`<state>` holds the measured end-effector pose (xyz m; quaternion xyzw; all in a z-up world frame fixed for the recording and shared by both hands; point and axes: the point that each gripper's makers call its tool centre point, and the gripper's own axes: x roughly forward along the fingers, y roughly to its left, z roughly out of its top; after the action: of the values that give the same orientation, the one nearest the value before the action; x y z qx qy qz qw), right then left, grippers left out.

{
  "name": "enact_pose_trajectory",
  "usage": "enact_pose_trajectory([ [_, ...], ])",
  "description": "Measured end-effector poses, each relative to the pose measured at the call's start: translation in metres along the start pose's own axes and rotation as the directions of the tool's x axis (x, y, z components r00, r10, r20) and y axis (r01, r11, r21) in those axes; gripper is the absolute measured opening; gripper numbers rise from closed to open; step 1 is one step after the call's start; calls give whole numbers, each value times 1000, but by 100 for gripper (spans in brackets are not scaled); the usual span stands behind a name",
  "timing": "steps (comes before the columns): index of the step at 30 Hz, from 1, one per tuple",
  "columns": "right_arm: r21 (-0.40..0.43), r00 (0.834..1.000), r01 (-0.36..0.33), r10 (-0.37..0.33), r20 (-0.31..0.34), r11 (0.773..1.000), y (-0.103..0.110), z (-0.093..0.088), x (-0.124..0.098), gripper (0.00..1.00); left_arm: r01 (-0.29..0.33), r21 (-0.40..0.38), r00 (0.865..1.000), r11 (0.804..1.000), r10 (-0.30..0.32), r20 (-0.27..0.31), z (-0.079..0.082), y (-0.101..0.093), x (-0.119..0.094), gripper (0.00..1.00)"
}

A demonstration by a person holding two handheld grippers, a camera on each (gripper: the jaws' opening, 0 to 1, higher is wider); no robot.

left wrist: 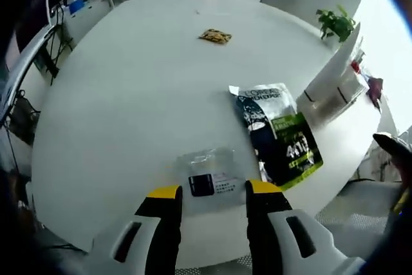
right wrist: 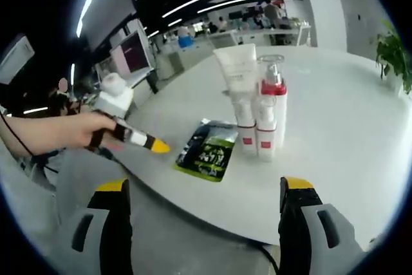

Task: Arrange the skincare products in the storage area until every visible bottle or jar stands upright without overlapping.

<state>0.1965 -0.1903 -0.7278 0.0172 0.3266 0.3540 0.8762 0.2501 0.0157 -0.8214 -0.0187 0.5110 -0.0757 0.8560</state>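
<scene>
My right gripper point(right wrist: 205, 194) is spread wide with nothing between its jaws, and straight ahead of it, a little right of centre in the right gripper view, stands the cluster of skincare products point(right wrist: 255, 104): a white tube point(right wrist: 236, 69) at the back, a pump bottle with a red collar point(right wrist: 273, 98) beside it, and 2 small bottles point(right wrist: 254, 134) in front, all upright with their long axes vertical and packed touching one another on the white surface point(right wrist: 335, 127). Just left of them a dark sachet with a green label point(right wrist: 208, 148) lies flat. My left gripper point(left wrist: 212, 192) is part open and also holds nothing; its yellow tips sit over the near edge of the surface, with a small clear packet point(left wrist: 209, 173) just beyond them and the same sachet point(left wrist: 278, 134) off to the right. In the right gripper view that left gripper point(right wrist: 132, 134) hangs off the surface's edge, near the sachet. I judge the right gripper better lined up on the bottles, the left nearer the flat sachet.
</scene>
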Motion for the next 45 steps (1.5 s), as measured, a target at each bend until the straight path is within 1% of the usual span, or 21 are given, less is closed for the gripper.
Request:
enact_pose_trajectory([
  [5,-9,1000,-17,17,-8,1000,3,-2,1,96,-25,7,1000,1000,25,-9,-2,1,8,39],
  [7,-13,1000,-22,22,-10,1000,4,-2,1,96,-29,11,1000,1000,29,-4,0,2,8,39],
  [15,-25,999,-42,41,-21,999,6,-3,1,96,-41,-19,999,999,41,-8,1,3,8,40],
  [18,-23,999,-47,46,-22,999,7,-3,1,96,-38,-27,999,999,38,-10,-1,0,8,40],
  [24,-19,998,-58,57,-28,998,9,-4,1,96,-31,-54,1000,998,31,-2,1,-2,7,47],
  [27,-15,998,-62,61,-31,998,9,-4,1,96,-36,-40,999,999,36,-2,1,-1,7,47],
  [30,-10,998,-62,61,-31,998,8,-4,1,96,-35,-43,999,998,35,-3,1,0,6,48],
  [33,-5,998,-60,60,-31,998,8,-4,1,96,-26,-39,1000,999,26,-4,0,-2,3,48],
  [38,15,998,-62,62,-33,998,7,-4,2,97,-18,-32,1000,999,18,3,3,0,2,48],
  [41,28,997,-65,66,-34,997,6,-4,2,97,-10,-32,1000,999,10,12,5,2,-3,48],
  [45,48,997,-74,76,-35,996,8,-4,3,98,18,-39,998,999,-16,56,12,1,-16,49],
])
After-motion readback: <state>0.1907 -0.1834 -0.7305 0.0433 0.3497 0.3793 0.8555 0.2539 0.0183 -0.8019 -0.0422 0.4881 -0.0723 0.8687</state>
